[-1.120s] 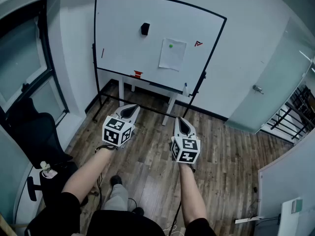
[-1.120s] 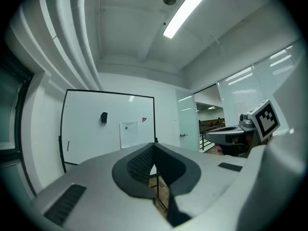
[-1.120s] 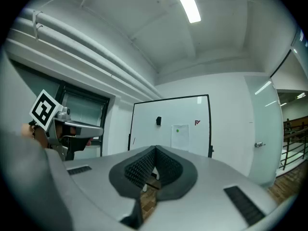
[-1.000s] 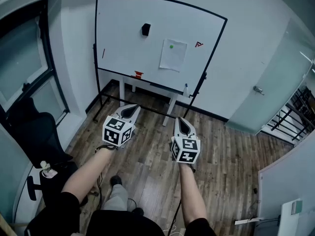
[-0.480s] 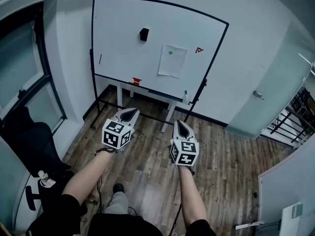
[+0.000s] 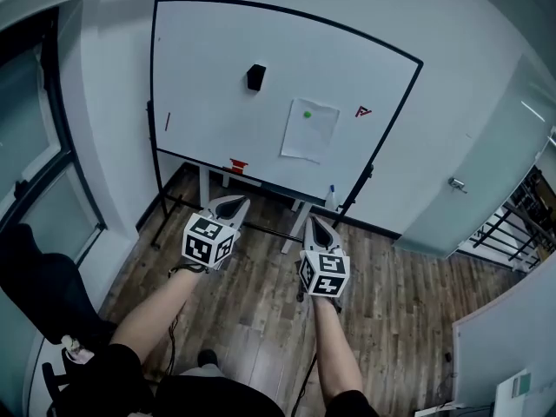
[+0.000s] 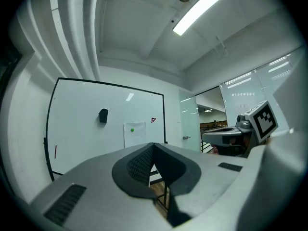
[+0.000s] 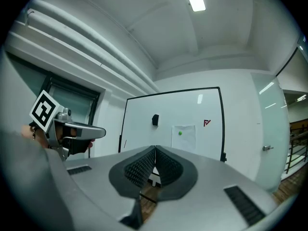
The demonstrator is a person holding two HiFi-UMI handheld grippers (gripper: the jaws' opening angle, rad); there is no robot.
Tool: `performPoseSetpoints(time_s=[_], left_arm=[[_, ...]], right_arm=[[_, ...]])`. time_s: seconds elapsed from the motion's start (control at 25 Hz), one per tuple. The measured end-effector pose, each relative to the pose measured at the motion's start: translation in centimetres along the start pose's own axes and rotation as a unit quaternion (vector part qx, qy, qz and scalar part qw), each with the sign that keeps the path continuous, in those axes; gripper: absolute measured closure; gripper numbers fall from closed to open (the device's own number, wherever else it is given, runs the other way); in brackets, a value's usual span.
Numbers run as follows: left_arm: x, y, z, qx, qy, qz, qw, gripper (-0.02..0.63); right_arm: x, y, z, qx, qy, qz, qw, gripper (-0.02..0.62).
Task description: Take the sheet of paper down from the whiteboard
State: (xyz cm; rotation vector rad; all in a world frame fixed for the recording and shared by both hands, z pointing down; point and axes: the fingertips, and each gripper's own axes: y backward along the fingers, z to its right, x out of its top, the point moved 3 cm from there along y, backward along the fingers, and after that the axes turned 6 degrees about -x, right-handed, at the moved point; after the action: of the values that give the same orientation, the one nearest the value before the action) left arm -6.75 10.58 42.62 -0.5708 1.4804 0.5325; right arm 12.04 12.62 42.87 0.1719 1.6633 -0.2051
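Observation:
A white sheet of paper (image 6: 309,131) hangs on the whiteboard (image 6: 217,59), held by a green round magnet (image 6: 307,114) near its top. The sheet (image 7: 135,134) also shows in the left gripper view and the sheet (image 8: 184,136) in the right gripper view, well ahead of both grippers. My left gripper (image 6: 231,201) and right gripper (image 6: 314,223) are held level side by side, short of the board's stand. Both have their jaws together with nothing between them.
A black eraser (image 6: 255,77), a red marker (image 6: 168,121) and a red triangle magnet (image 6: 363,111) are on the board. A small red thing (image 6: 237,165) and a bottle (image 6: 331,198) sit on its ledge. A frosted glass door (image 6: 473,181) stands right, a dark window left.
Both grippers and I have moved forward toward the whiteboard, which now looks larger and closer. The black chair at left has slid back out of view. The jaws stayed together.

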Motion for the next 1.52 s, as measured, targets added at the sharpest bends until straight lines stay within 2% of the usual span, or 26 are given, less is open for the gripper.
performPoseSetpoints(time_s=[0.32,0.52,0.68,0.96,1.32,1.52], left_arm=[[-0.4,-3.9,-7.4,-0.015,0.017,0.004,0.9997,0.584],[-0.3,-5.3,-10.7,-0.005,0.038,0.013,0.9992,0.584],[-0.2,-6.9,-12.6,0.001,0.048,0.007,0.9988,0.584],[-0.4,-11.0,-14.5,-0.011,0.043,-0.017,0.9989,0.584],[0.4,-20.8,-17.8,0.005,0.057,-0.012,0.9983,0.584],[1.0,-27.0,-19.2,0.015,0.041,-0.021,0.9988,0.584]], right_arm=[[-0.6,-7.7,-1.4,-0.016,-0.009,-0.01,1.0,0.571],[-1.1,-10.2,-0.9,-0.032,-0.034,-0.013,0.999,0.571],[-1.2,-12.2,0.3,-0.038,-0.061,-0.012,0.997,0.571],[-0.6,-17.0,2.5,-0.015,-0.046,-0.014,0.999,0.571],[0.3,-26.3,7.8,0.002,-0.037,-0.01,0.999,0.571],[-0.3,-31.3,11.3,0.013,-0.039,-0.021,0.999,0.571]])
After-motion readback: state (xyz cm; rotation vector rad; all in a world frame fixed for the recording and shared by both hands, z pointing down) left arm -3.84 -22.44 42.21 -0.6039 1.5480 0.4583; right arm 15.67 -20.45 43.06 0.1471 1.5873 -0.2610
